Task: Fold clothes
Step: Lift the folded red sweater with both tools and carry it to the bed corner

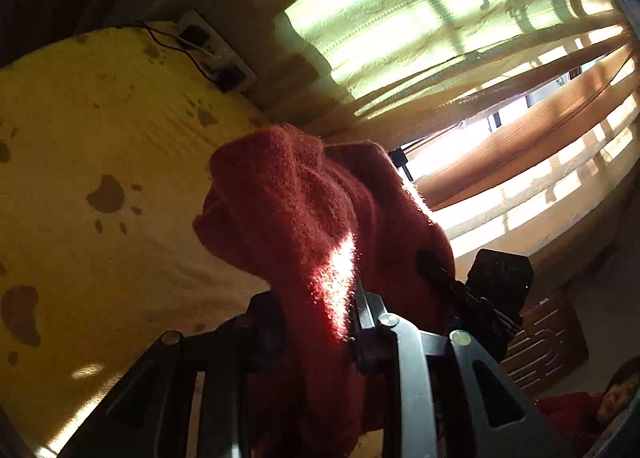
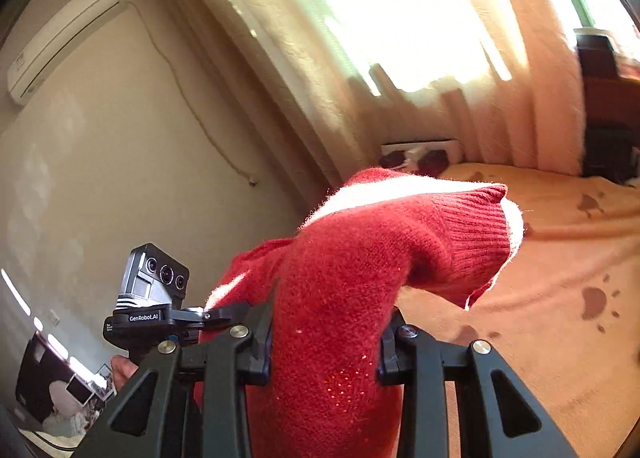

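You've got both the left hand-held gripper (image 1: 320, 322) and the right hand-held gripper (image 2: 324, 350) clamped on the red sweater (image 2: 360, 278), lifted clear of the bed (image 2: 560, 258) (so it hangs out for folding).

Red sweater (image 1: 320, 225) running off the bottom edge in both wrist views, its bunched knit hiding the left gripper's (image 1: 316, 342) fingertips, right gripper's (image 2: 324, 354) fingertips buried likewise (full garment shape impossible to tell), curtain (image 2: 400, 17) blown out by sunlight
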### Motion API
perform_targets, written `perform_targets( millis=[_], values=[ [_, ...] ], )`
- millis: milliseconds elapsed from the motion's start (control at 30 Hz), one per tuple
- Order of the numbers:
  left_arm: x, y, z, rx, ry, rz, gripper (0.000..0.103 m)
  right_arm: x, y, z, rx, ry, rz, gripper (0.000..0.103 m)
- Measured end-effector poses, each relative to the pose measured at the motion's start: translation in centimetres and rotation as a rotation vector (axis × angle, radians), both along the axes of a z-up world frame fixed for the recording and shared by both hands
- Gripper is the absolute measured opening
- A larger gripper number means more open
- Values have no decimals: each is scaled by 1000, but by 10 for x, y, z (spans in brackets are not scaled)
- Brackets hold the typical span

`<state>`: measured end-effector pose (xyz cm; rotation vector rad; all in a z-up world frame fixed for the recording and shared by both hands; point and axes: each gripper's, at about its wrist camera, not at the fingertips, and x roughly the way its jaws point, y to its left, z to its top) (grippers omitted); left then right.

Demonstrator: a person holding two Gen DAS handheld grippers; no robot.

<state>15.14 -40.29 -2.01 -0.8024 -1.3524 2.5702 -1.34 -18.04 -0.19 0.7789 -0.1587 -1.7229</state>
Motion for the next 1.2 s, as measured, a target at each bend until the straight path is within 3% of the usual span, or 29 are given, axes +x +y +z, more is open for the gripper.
perform_targets(
  millis=[167,433,633,700,733,767,833,933,1033,1200],
  values=[
    [68,-55,17,-57,-15,206,29,24,-94,6,-29,43,180,37],
    [125,-134,-43,-7,-152,467,29,62,-242,-38,97,165,364,37],
    [119,-157,-99,18,-224,519,30,65,-299,-84,229,232,377,38],
    [116,-160,-108,16,-233,519,32,56,-304,-97,251,223,380,43],
    [112,-160,-107,20,-234,514,34,50,-305,-102,258,204,386,44],
    [109,-162,-107,23,-239,511,36,42,-305,-107,261,168,392,56],
    [116,-165,-109,51,-244,510,49,22,-304,-110,239,97,367,70],
    [127,-170,-103,112,-225,536,53,-16,-303,-109,158,-95,318,71],
    [142,-167,-83,46,-213,583,53,-52,-320,-118,155,-282,277,71],
    [138,-132,-36,-157,-182,580,60,-66,-337,-143,156,-500,272,71]
  ],
)
